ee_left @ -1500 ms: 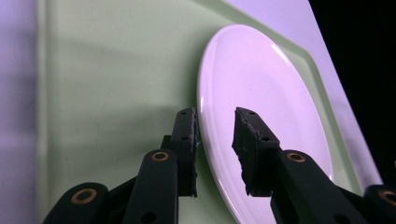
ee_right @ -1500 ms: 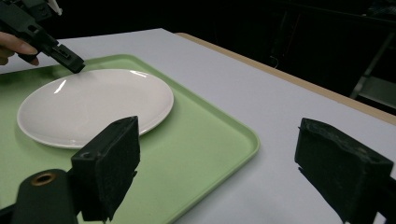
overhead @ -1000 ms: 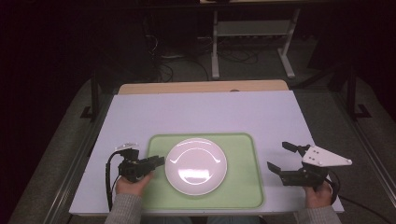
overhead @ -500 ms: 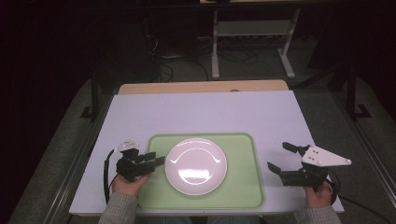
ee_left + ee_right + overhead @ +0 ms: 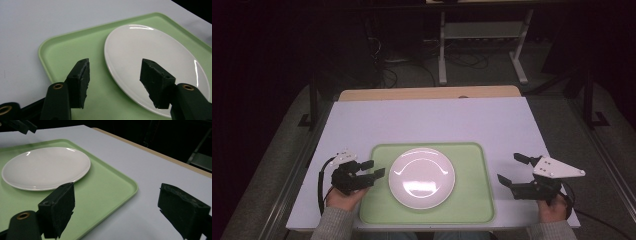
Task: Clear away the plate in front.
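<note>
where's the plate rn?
High view: white plate sits centred on the green tray, near the table's front edge, between the left tongs and right tongs.

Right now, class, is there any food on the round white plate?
No, the round white plate on the light green tray shows a bare glossy surface with nothing lying on it.

Far half of table (image 5: 432, 117) bare; tray (image 5: 472, 200) and plate (image 5: 422, 177) occupy near centre.
</note>
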A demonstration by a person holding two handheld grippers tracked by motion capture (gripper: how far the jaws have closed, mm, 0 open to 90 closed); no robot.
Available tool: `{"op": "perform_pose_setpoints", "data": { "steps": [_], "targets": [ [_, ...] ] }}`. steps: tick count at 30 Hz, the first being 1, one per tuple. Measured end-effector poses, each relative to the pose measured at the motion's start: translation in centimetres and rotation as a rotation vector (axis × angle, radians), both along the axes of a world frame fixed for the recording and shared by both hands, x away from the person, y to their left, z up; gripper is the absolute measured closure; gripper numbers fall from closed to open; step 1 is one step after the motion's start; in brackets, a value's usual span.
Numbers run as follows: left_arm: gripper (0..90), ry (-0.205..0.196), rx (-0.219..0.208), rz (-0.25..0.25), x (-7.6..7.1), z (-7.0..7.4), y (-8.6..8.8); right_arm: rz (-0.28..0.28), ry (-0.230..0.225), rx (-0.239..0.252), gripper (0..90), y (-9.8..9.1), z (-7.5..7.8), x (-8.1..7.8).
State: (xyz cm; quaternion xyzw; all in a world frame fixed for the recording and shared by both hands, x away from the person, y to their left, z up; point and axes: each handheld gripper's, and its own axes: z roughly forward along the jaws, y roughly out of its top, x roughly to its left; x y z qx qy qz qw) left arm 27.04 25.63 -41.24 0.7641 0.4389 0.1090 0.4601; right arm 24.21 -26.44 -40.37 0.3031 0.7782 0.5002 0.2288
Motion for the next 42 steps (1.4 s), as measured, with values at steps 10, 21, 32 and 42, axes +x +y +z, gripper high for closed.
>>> {"op": "perform_pose_setpoints", "data": {
  "steps": [10,21,32,42],
  "targets": [
    [33.8,-0.072,0.056,-0.013,-0.3,0.6,0.6,0.003,0.007,-0.010,13.2,0.1,-0.2,0.1],
    [30.7,-0.150,0.093,-0.003,-0.6,1.4,1.7,0.001,0.026,-0.018,13.2,0.2,-0.4,0.3],
    [27.7,-0.194,0.085,0.019,-0.9,2.2,3.3,-0.001,0.042,-0.023,13.2,0.3,-0.6,0.5],
    [27.6,-0.237,0.077,0.044,-1.6,2.3,4.6,-0.017,0.059,-0.025,13.2,0.1,-0.9,0.7]
  ]
}}
